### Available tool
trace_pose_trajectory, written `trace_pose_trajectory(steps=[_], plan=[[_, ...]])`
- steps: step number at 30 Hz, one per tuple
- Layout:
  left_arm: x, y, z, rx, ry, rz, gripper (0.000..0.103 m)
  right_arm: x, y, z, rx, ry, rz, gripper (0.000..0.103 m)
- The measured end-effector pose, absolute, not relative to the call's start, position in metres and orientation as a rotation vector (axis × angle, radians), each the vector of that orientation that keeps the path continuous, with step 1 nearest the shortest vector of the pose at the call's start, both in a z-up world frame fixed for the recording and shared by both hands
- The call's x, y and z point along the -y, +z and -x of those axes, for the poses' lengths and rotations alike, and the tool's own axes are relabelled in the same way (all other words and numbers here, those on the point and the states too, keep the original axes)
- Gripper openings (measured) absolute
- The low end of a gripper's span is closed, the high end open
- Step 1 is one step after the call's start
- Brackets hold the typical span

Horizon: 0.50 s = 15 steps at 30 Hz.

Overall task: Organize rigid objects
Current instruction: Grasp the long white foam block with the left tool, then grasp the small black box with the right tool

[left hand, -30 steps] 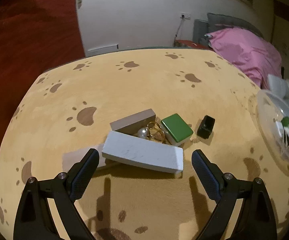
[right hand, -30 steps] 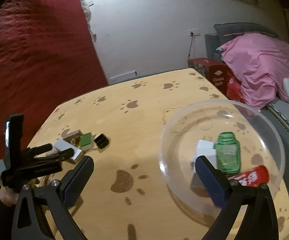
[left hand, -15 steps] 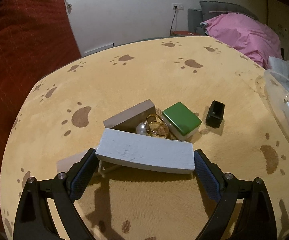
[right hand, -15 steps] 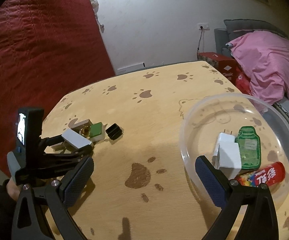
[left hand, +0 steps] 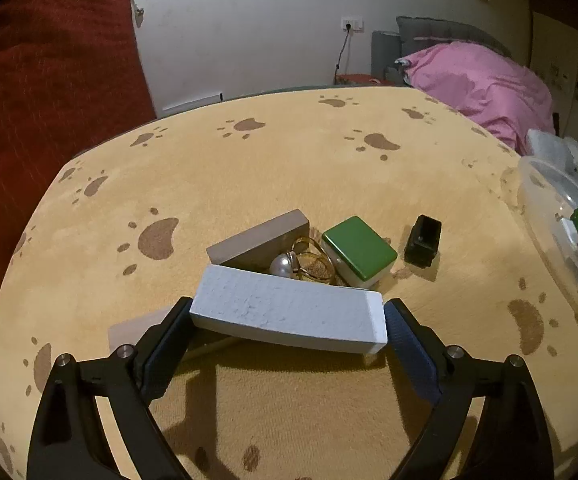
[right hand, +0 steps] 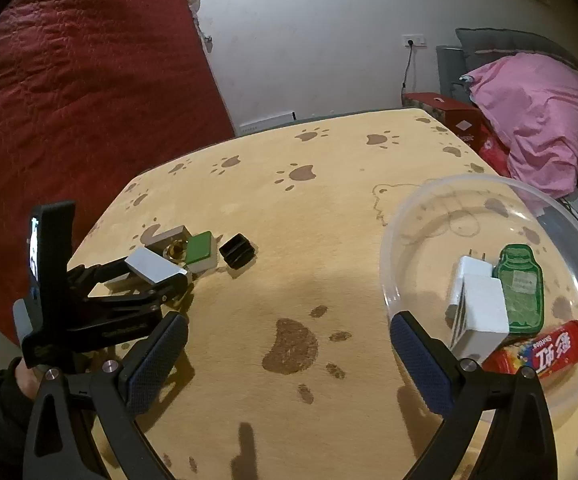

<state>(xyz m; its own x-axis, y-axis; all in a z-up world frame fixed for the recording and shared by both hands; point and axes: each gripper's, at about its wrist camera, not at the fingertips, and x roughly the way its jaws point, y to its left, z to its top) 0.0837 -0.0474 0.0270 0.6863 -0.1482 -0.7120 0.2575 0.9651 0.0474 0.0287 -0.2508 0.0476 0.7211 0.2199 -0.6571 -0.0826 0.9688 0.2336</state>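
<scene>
You are bracketing the white foam block [left hand: 289, 314] with your left tool [left hand: 287, 330]; its pads are sitting at the block's two short ends, and it is looking pinched lengthwise, raised at the right end above the counter [left hand: 289, 160]. It is looking light, stiff and crumbly, so you are wanting gentle pressure on those ends. Behind it are lying a grey block [left hand: 257, 242], a pearl ring [left hand: 289, 266], a green tile [left hand: 359, 250] and a black clip [left hand: 423, 240]. Your right tool [right hand: 289, 360] is hanging spread and empty beside the clear bowl [right hand: 421, 208]; inside it are resting a white charger [right hand: 475, 308], a green bottle-shaped piece [right hand: 521, 288] and a red tube [right hand: 541, 352] with writing I am not managing to read.
</scene>
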Motion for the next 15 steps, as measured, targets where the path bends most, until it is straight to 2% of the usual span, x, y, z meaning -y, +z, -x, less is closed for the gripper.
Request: trace_pose_trajectory(steps=[15], plan=[[0.027, 0.049, -0.052, -0.716, -0.217, -0.079, 0.093, 0.227, 0.048, -0.057, -0.791, 0.22, -0.144, 0.103]])
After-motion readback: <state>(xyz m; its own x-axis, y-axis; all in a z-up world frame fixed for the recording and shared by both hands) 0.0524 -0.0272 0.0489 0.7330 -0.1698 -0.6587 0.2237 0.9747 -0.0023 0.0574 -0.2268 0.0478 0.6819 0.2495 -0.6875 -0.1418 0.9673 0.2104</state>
